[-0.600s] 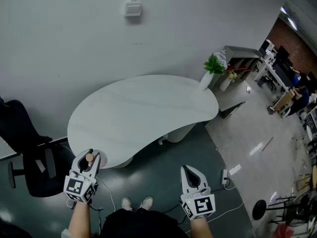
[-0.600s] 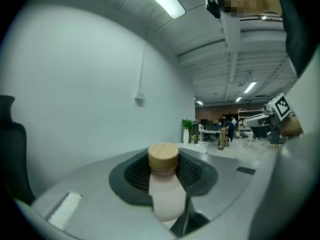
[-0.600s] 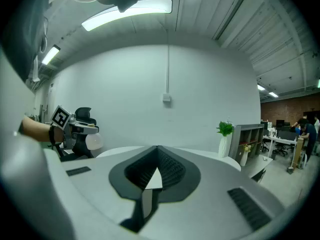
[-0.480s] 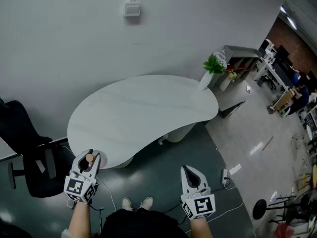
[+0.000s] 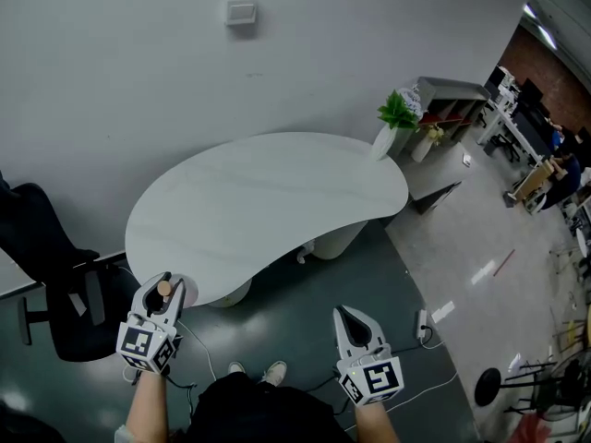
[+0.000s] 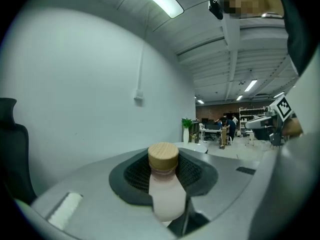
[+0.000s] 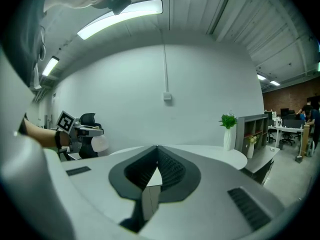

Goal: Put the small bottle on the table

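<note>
The left gripper [image 5: 167, 282] is clamped on the small bottle [image 6: 162, 184], holding it upright in the air just off the table's [image 5: 268, 201] near-left rim; it doesn't rest on the top yet. The ribbed pads flank the bottle at its neck and shoulder, with the round wood-look cap [image 6: 163, 156] standing proud above them.

The bottle looks like a light one: a pale, milky pink body, probably thin plastic, smooth and rounded. A skin like that is likely to slip or dent under a hard squeeze, so a moderate grip high on the body, just under the cap where the shape narrows, seems the safest hold. A small base means it could topple if it is let go tilted, so it wants setting down flat on the table first.

The right gripper [image 5: 345, 314] is clenched on nothing, off the table's near edge and to the right of the bottle.

The white table top is bare. Off its far-right end stands a plant in a white vase [image 5: 395, 123].
</note>
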